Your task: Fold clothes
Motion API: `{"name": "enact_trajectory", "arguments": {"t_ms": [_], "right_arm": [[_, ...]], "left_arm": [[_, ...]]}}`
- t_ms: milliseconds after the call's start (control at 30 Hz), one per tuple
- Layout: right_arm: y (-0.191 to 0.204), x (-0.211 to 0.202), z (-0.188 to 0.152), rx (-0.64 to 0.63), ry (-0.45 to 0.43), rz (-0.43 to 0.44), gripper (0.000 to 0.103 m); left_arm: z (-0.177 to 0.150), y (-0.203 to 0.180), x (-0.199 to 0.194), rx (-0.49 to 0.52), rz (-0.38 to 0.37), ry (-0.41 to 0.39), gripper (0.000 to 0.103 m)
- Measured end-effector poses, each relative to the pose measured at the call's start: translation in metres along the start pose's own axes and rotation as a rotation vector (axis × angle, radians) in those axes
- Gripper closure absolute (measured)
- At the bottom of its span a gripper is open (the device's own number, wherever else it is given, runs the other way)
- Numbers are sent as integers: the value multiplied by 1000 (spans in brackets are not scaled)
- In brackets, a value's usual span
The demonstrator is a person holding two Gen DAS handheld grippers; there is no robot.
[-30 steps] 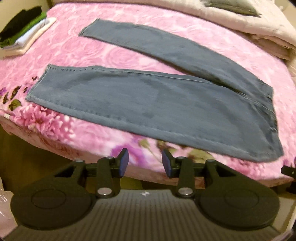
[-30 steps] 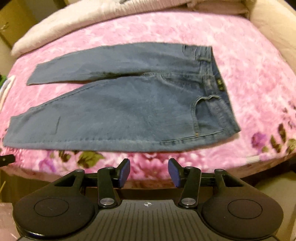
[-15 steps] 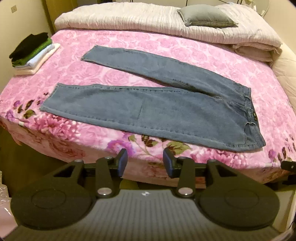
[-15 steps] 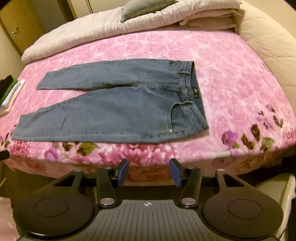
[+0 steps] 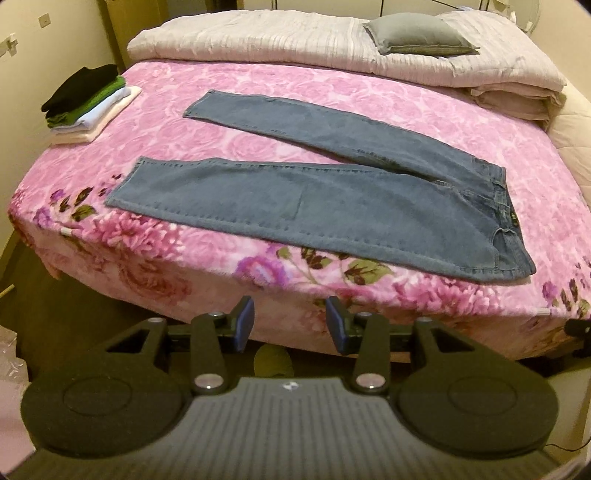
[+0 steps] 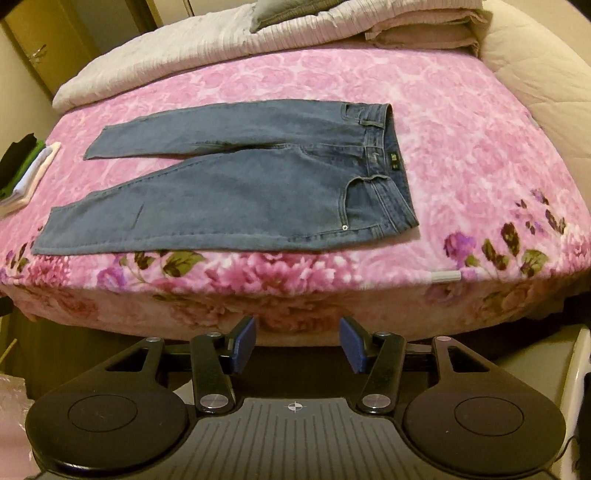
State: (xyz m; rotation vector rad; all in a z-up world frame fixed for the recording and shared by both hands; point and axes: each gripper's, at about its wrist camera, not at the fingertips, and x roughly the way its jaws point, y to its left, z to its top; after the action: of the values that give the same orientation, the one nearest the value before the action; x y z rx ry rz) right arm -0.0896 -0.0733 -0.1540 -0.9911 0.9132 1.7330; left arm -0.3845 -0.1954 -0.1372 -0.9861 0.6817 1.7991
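1. My left gripper (image 5: 290,325) has pulled back off the bed (image 5: 184,280); jaws apart, empty.
2. The jeans (image 5: 332,195) lie flat ahead of both grippers, legs splayed, unfolded.
3. My right gripper (image 6: 297,345), likewise withdrawn, has just been opening, nothing between; first fold pending.

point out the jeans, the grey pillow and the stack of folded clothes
jeans (image 5: 332,206), left wrist view, middle of the near leg
grey pillow (image 5: 417,35), left wrist view, centre of its top face
stack of folded clothes (image 5: 92,103), left wrist view, green layer near the top
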Motion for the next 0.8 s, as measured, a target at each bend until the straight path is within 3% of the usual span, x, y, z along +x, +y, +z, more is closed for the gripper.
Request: {"name": "enact_trajectory", "arguments": {"t_ms": [233, 800], "right_arm": [[13, -10, 5, -39, -47, -6, 48], [46, -1, 24, -128, -47, 26, 47]], "left_arm": [[-6, 7, -2, -10, 11, -5, 65], [12, 40, 2, -60, 50, -12, 65]]}}
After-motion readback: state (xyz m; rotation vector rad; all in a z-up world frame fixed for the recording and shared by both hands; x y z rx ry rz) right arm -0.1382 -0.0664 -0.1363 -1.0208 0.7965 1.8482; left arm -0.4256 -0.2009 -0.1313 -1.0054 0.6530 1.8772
